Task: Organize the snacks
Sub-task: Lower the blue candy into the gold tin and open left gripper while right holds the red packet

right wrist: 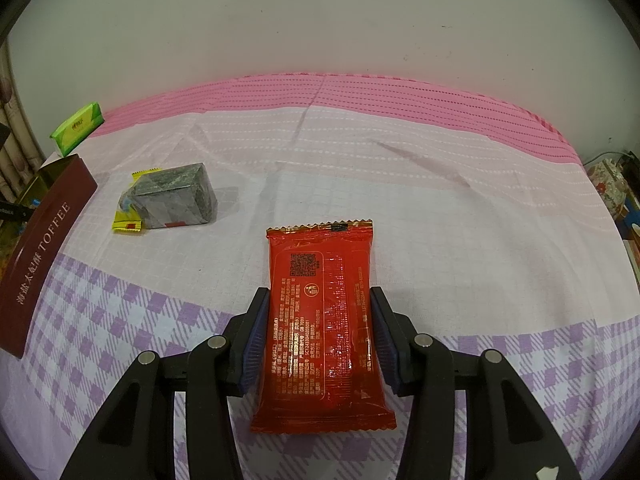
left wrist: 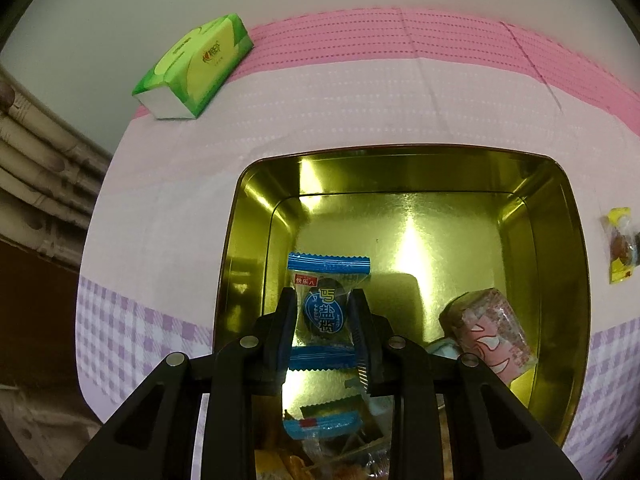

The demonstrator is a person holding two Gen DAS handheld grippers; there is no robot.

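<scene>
My left gripper (left wrist: 325,312) is shut on a blue-and-clear wrapped candy (left wrist: 326,308) and holds it above the inside of a gold tin (left wrist: 400,168). A pink wrapped snack (left wrist: 494,332) and several other snacks (left wrist: 320,432) lie in the tin. My right gripper (right wrist: 318,320) is shut on a red snack packet (right wrist: 320,324) just above the tablecloth. The tin's dark red outer wall (right wrist: 36,256), marked TOFFEE, shows at the left of the right wrist view.
A green tissue pack (left wrist: 196,68) lies at the table's far left; it also shows in the right wrist view (right wrist: 76,130). A grey wrapped block (right wrist: 176,196) with a yellow wrapped snack (right wrist: 128,224) lies right of the tin. Another yellow snack (left wrist: 620,248) lies beside the tin.
</scene>
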